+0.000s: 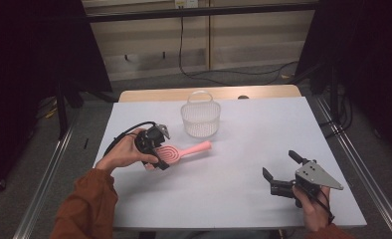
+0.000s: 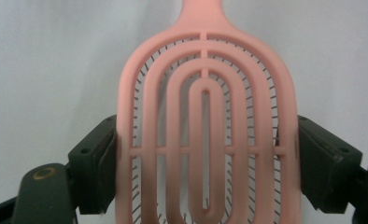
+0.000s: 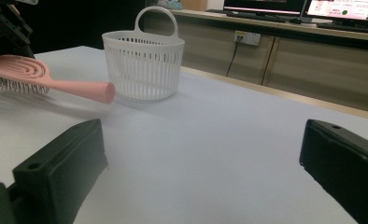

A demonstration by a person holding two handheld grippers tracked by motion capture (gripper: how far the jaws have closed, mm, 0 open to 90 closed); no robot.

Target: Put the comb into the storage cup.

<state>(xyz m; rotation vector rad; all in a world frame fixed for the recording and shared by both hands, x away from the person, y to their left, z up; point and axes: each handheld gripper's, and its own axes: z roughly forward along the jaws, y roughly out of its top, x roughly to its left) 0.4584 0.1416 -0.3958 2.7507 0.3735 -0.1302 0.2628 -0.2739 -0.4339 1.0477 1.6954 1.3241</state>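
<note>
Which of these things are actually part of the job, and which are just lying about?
In the job:
- pink hairbrush, its head clamped in the left gripper
- white basket, likely where it goes

Lying about:
- right gripper, open, idle above the table
- cables on the floor

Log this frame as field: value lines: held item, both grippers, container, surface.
held item: pink vented hairbrush, bristles down, handle pointing toward the basket
left gripper: shut on the brush head, one jaw on each long edge
right gripper: open, nothing between the jaws, low over the table near the front right
container: white slotted basket with loop handle, upright, apart from the brush, nothing visible inside
surface: white table top
</note>
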